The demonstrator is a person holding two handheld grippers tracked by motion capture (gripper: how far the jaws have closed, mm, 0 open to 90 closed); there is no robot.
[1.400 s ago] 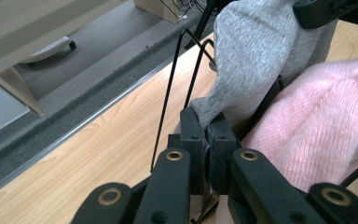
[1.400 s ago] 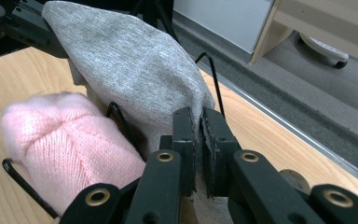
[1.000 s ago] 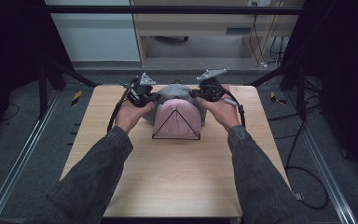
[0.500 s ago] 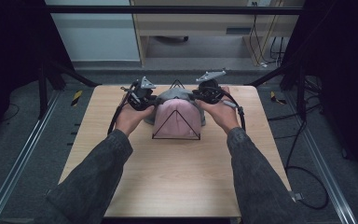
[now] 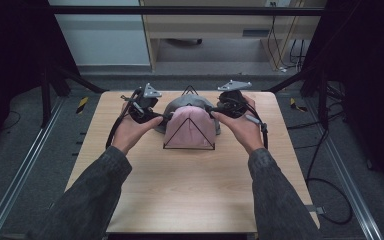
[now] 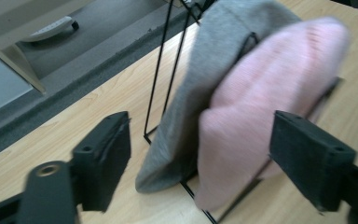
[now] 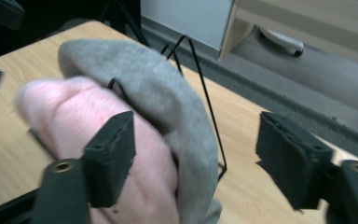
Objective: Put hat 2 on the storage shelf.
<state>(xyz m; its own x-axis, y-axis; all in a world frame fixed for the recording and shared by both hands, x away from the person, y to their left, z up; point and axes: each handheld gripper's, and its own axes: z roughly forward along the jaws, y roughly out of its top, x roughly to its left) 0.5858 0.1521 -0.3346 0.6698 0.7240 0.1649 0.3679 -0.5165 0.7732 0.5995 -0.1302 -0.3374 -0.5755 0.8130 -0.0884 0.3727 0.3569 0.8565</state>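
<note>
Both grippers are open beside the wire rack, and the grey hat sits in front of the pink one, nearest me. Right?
Not quite. The pink hat is in front, nearest you, with the grey hat behind it on the wire rack, as the high view shows. Both grippers, left and right, are open.

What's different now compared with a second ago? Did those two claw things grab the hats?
Hardly anything. Both hands stayed beside the wire rack, shifting only slightly. The left gripper and right gripper remain open at the sides of the hats, gripping nothing. The pink beanie and grey beanie hang on the rack as before, on the table.
</note>
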